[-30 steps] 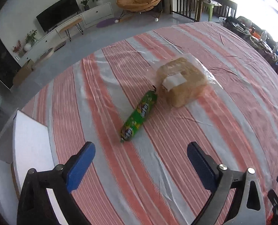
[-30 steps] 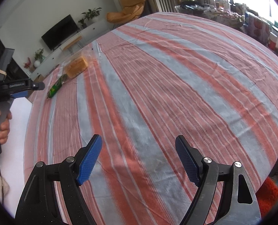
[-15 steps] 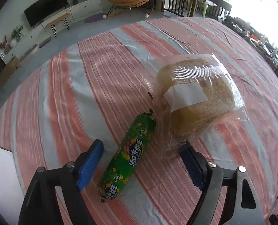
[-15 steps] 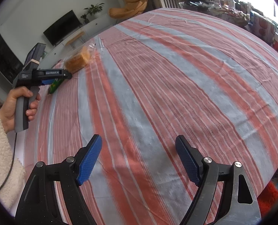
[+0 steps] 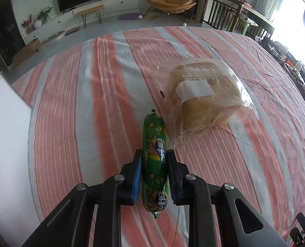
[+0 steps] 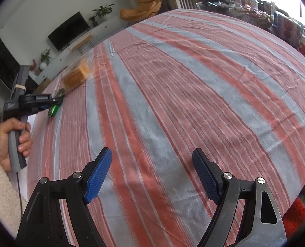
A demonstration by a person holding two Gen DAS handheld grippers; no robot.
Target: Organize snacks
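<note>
Underneath everything lies the red-and-grey striped tablecloth (image 5: 74, 107). Ahead and to the right of the left jaws sits the clear plastic bag (image 5: 206, 98), holding a tan loaf of bread with a white label. Its near edge touches the green printed sausage stick (image 5: 154, 144), which the left gripper (image 5: 154, 154) grasps between its blue pads. Over bare cloth, the right gripper (image 6: 152, 162) has its jaws released, well apart.

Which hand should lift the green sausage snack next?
Left. The left gripper has its jaws shut on the green sausage; the right gripper hangs open over bare tablecloth, far away.
</note>
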